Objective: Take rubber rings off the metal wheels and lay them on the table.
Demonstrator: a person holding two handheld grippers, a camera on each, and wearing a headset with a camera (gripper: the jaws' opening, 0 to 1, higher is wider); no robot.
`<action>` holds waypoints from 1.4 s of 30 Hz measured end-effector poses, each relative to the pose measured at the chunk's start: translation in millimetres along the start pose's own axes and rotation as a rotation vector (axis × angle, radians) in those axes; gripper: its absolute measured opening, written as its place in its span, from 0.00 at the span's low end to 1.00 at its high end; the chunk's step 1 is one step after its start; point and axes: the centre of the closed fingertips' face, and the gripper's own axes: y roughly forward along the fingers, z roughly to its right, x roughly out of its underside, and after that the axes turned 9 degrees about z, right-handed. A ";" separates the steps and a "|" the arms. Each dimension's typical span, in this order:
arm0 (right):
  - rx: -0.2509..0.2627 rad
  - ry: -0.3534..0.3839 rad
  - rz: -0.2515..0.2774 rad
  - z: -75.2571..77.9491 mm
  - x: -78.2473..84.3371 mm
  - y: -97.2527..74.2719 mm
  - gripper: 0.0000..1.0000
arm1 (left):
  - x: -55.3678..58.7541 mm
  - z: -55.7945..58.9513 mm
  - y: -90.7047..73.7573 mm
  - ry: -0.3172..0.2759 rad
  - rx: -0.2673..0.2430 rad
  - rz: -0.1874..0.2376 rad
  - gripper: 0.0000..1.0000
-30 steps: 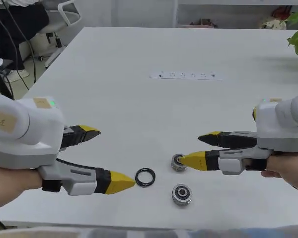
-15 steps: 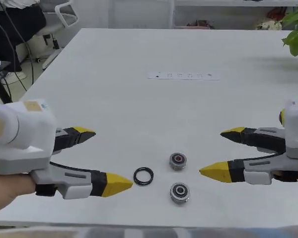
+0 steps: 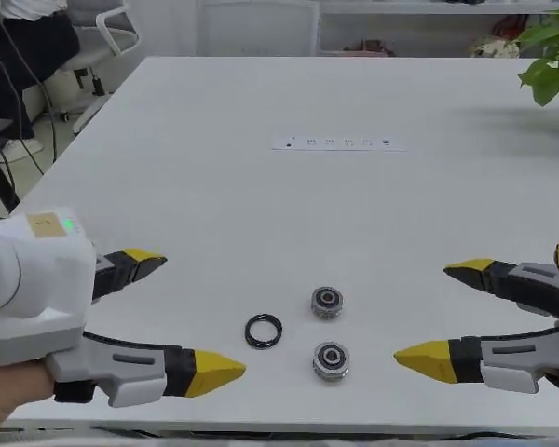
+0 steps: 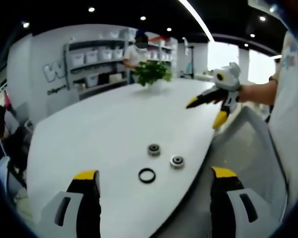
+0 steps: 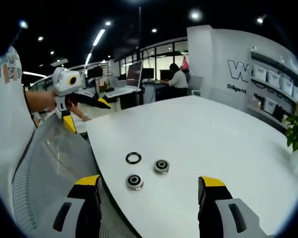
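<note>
left gripper (image 3: 203, 315) spread wide, empty, left of the loose rubber ring (image 3: 263, 331) | right gripper (image 3: 422, 312) likewise, well right of it | far wheel (image 3: 327, 302), near wheel (image 3: 331, 360) just right of ring | remaining rings probably light, stretchy — pinch at the rim, steadying the wheel
</note>
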 end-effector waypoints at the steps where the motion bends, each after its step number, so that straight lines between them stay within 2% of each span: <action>1: 0.013 0.003 0.004 0.5 -0.3 -1.8 0.79 | 0.6 0.4 -0.5 -0.003 -0.004 0.000 0.93; 6: 0.051 0.024 0.020 -0.7 -1.1 -5.4 0.81 | 0.3 -1.8 -1.5 -0.039 -0.049 0.021 0.93; 9: 0.063 0.051 0.025 -4.0 1.9 -3.5 0.81 | -1.4 -6.0 -2.4 0.013 -0.080 0.020 0.89; 13: 0.064 0.056 0.011 -9.6 7.3 0.2 0.81 | 2.2 -2.3 -1.3 0.032 -0.074 -0.008 0.90; 18: 0.064 0.035 -0.005 -12.2 9.6 0.6 0.81 | 4.7 -3.2 -1.9 0.001 -0.085 -0.014 0.92; 28: 0.071 0.048 0.006 -10.3 7.4 -1.5 0.81 | 7.7 -4.7 -4.0 -0.038 -0.090 -0.025 0.97; 42: 0.072 0.064 0.014 -14.8 6.8 -3.4 0.81 | 8.5 -0.3 -4.8 -0.047 -0.073 -0.032 0.97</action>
